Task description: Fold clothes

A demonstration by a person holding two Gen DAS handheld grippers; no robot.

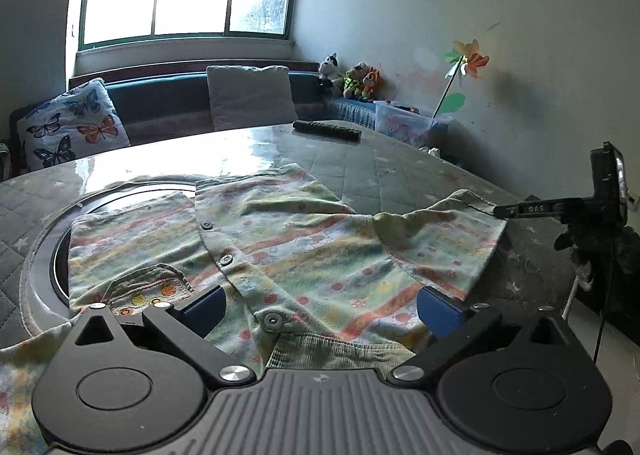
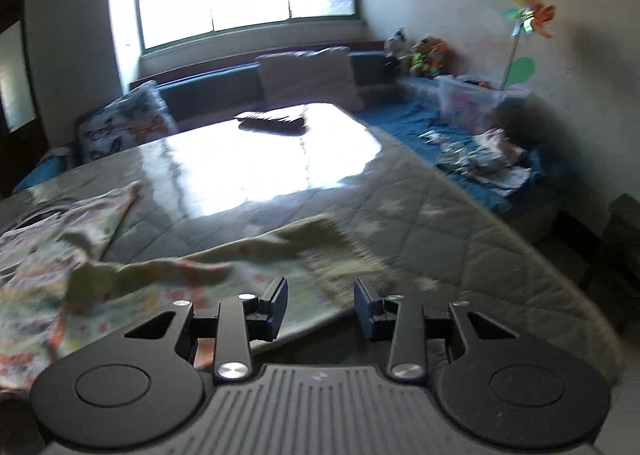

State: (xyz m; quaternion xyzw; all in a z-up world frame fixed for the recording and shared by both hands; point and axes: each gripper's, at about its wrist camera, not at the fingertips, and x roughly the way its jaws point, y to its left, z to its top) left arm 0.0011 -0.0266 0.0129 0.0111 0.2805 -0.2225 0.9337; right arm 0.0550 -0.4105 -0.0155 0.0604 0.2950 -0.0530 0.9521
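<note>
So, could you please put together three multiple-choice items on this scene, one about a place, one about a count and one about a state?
1. Where does the dark remote control lie?
A. On the far part of the table
B. On the butterfly cushion
C. On the shirt

2. How many snap buttons show along the front placket of the patterned shirt in the left wrist view?
A. One
B. Three
C. Six

3. How does the left hand-held gripper stand?
A. Shut on the shirt's sleeve
B. Open over the shirt
C. Shut on the remote control

Answers:
1. A, since it rests on the table near its far edge, beyond the shirt.
2. B, since three round snaps run down the placket.
3. B, since its blue fingers stand wide apart with the shirt's cloth showing between them.
</note>
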